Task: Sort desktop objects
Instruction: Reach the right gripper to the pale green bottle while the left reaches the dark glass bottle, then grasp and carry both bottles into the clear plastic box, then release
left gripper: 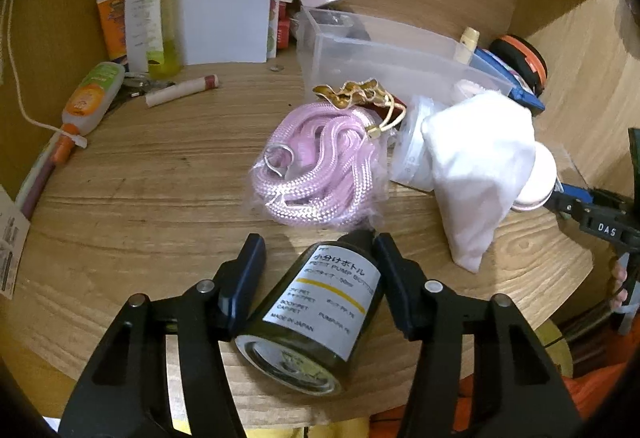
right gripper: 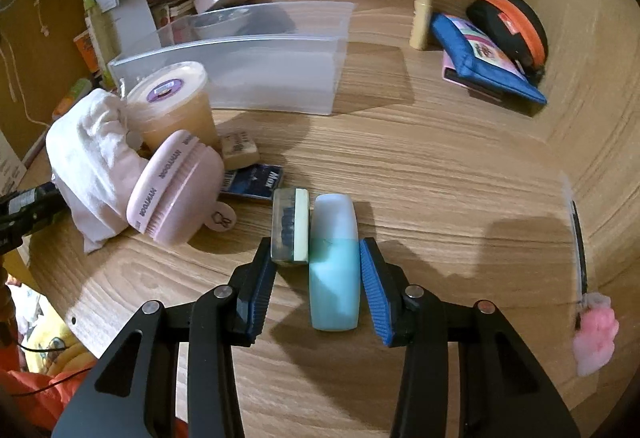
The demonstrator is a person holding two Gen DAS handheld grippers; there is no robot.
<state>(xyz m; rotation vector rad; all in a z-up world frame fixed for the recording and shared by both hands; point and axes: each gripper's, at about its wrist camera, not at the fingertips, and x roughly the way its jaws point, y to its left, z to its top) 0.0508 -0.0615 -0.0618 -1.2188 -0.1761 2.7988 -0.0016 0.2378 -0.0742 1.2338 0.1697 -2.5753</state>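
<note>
My left gripper (left gripper: 316, 258) is open around a dark green pump bottle (left gripper: 316, 314) with a white label, which lies on the wooden desk near its front edge; neither finger clearly grips it. Ahead lie a bagged pink rope (left gripper: 316, 174) and a white cloth (left gripper: 480, 166). My right gripper (right gripper: 318, 258) is open around a turquoise bottle (right gripper: 334, 270) lying flat, with a small clear case (right gripper: 290, 226) beside it between the fingers. The right finger touches the bottle's side. A clear plastic bin (right gripper: 256, 66) stands behind, also in the left wrist view (left gripper: 380, 54).
A pink round brush (right gripper: 172, 186), a lidded tub (right gripper: 172, 102), an eraser (right gripper: 240, 148) and a blue packet (right gripper: 254, 178) crowd the left. A blue pouch (right gripper: 488, 58), an orange-black case (right gripper: 512, 26) and a beige tube (right gripper: 422, 18) sit back right. Papers, tubes and a pen (left gripper: 182, 90) lie far left.
</note>
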